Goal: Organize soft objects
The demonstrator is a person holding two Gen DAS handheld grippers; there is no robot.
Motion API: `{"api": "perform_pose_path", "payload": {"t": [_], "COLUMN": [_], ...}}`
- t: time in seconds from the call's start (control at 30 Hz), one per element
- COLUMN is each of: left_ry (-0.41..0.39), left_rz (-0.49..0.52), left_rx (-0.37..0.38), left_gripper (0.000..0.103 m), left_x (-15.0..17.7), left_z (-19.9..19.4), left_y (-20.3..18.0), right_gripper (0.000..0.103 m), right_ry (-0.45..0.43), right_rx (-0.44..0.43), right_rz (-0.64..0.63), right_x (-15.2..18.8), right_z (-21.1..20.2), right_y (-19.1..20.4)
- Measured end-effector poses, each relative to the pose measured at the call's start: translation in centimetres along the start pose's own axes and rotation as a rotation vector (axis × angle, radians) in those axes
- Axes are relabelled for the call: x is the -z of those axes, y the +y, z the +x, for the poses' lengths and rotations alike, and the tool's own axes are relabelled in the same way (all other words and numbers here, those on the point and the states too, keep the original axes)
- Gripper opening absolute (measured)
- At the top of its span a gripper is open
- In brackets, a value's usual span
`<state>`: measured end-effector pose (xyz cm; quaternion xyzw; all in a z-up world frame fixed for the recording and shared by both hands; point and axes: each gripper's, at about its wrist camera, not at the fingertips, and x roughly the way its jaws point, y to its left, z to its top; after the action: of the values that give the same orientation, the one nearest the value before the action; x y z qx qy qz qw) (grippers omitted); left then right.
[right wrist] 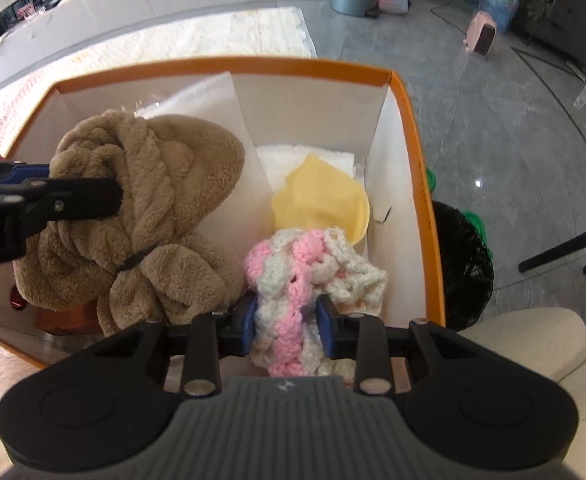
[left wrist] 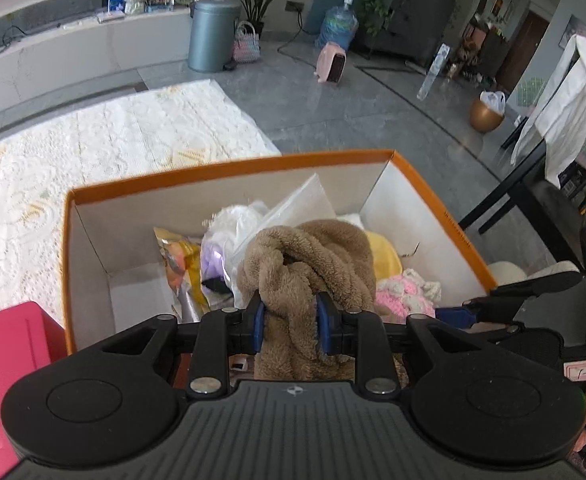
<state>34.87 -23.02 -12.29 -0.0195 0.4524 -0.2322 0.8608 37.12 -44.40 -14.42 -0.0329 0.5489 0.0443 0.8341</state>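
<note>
Over the orange box (right wrist: 417, 128), left gripper (left wrist: 289, 320) clamps the brown towel (left wrist: 313, 256) at nine o'clock, right gripper (right wrist: 287, 320) pinches the pink-and-white crochet (right wrist: 305, 272); an early release risks spilling over the rim.

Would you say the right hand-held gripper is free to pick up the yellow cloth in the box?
Probably not as things stand: the right hand-held gripper is already shut on the pink-and-white crocheted piece, which also lies between it and the yellow cloth.

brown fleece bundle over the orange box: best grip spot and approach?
Grip the brown fleece bundle at the narrow waist where the black band cinches it, coming from above, with the gripper closing across that neck. The lobes on both sides are bulky and loose. The left gripper holds a fold now.
</note>
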Motion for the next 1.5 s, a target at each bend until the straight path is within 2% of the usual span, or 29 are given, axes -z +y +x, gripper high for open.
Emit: {"api": "perform_pose_path", "payload": {"t": [0.23,0.4,0.5,0.6,0.7,0.73,0.97,1.03,1.17,1.23,1.4,1.5], "left_ry": [0.093,0.092,0.075,0.037,-0.008,-0.021,-0.143,-0.198,-0.284,-0.329,-0.432,-0.459], "left_rz": [-0.006,-0.008,-0.016,-0.018,-0.023,-0.022,0.005,0.022,0.04,0.047,0.069,0.049], "left_rx": [-0.015,-0.03,-0.029,-0.021,0.001,0.001,-0.012,-0.022,-0.037,-0.051,-0.145,-0.189], "left_gripper": [0.035,0.044,0.056,0.061,0.069,0.07,0.07,0.069,0.068,0.068,0.068,0.068], "left_x": [0.5,0.7,0.7,0.4,0.1,-0.1,-0.8,-0.6,0.2,0.8,3.1,4.5], "left_z": [1.3,0.4,-0.4,-1.5,-3.1,-3.7,-8.3,-10.0,-13.6,-15.6,-20.3,-22.6], "left_y": [0.8,1.1,1.3,1.3,1.4,1.3,0.6,0.5,0.5,0.6,1.2,2.1], "right_gripper": [0.041,0.051,0.052,0.053,0.066,0.066,0.067,0.074,0.078,0.078,0.078,0.078], "right_ry": [0.015,0.005,-0.003,-0.012,-0.027,-0.031,-0.08,-0.103,-0.164,-0.196,-0.284,-0.343], "right_rx": [0.02,0.054,0.05,0.057,0.071,0.071,0.082,0.082,0.072,0.062,0.01,-0.032], "right_rz": [-0.021,-0.079,-0.077,-0.086,-0.093,-0.095,-0.1,-0.096,-0.115,-0.131,-0.163,-0.152], "right_x": [-0.3,-0.3,-0.7,-1.1,-1.3,-1.3,-0.8,-0.5,0.2,0.7,2.7,4.0], "right_z": [0.2,-0.6,-1.5,-2.6,-3.7,-4.1,-7.5,-8.7,-11.3,-12.7,-16.0,-17.7], "right_y": [0.3,1.0,1.1,1.1,1.3,1.3,2.1,2.6,4.7,6.1,10.3,12.7]}}
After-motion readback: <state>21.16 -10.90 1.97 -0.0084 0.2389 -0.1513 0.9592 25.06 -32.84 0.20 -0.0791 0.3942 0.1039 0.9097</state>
